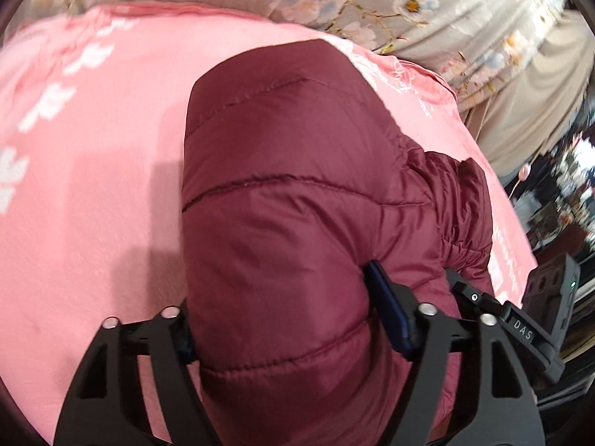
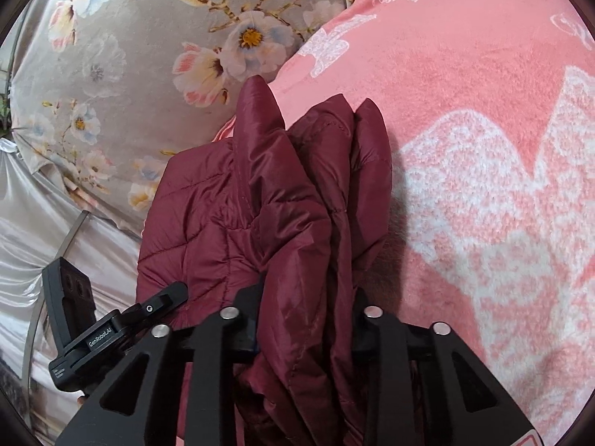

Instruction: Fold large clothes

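Two blankets, pink [image 1: 93, 186], floral [image 2: 111, 74], beneath jacket [image 1: 297, 186]

The quilted maroon jacket [image 1: 297, 223] runs past the bottom edge in both views. Its folds cover the right gripper [image 2: 308, 319] fingertips. Beyond the jacket, objects at the left view's right edge [image 1: 569, 186] are blurred beyond identification.
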`<action>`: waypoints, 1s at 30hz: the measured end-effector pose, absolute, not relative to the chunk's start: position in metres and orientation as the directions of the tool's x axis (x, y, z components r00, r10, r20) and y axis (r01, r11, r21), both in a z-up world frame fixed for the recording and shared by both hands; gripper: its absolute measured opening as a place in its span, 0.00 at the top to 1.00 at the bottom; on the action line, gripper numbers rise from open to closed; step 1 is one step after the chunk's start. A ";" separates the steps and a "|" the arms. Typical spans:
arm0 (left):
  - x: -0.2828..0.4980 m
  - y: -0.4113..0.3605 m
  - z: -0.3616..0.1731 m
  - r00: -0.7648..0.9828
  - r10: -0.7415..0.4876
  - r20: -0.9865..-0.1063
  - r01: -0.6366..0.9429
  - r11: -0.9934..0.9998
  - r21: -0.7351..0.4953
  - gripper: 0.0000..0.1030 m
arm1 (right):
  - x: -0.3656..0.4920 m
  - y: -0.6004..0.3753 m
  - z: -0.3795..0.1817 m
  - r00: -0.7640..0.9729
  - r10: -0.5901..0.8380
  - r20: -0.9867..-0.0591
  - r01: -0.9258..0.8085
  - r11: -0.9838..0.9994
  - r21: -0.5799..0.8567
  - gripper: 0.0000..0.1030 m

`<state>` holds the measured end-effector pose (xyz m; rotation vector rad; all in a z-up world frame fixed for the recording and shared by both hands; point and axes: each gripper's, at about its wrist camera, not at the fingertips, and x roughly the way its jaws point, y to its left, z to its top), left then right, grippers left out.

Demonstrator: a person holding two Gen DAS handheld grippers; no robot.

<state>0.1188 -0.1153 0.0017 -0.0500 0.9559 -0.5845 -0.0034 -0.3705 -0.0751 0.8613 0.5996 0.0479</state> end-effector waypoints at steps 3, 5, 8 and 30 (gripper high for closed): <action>0.107 -0.127 0.019 0.472 -0.473 -0.744 0.484 0.844 -0.229 0.47 | -0.013 -0.364 -0.064 0.846 0.244 -0.474 0.193 0.689 0.699 0.78; 0.098 -0.132 0.032 0.482 -0.485 -0.730 0.509 0.833 -0.217 0.52 | -0.019 -0.359 -0.055 0.852 0.214 -0.477 0.195 0.716 0.670 0.79; 0.085 -0.137 0.048 0.492 -0.503 -0.710 0.542 0.816 -0.202 0.53 | -0.032 -0.351 -0.039 0.866 0.169 -0.470 0.197 0.749 0.632 0.79; -0.027 -0.127 0.210 0.624 -0.716 -0.314 0.739 0.671 -0.060 0.55 | -0.135 -0.314 0.143 0.994 -0.055 -0.099 0.093 0.894 0.437 0.79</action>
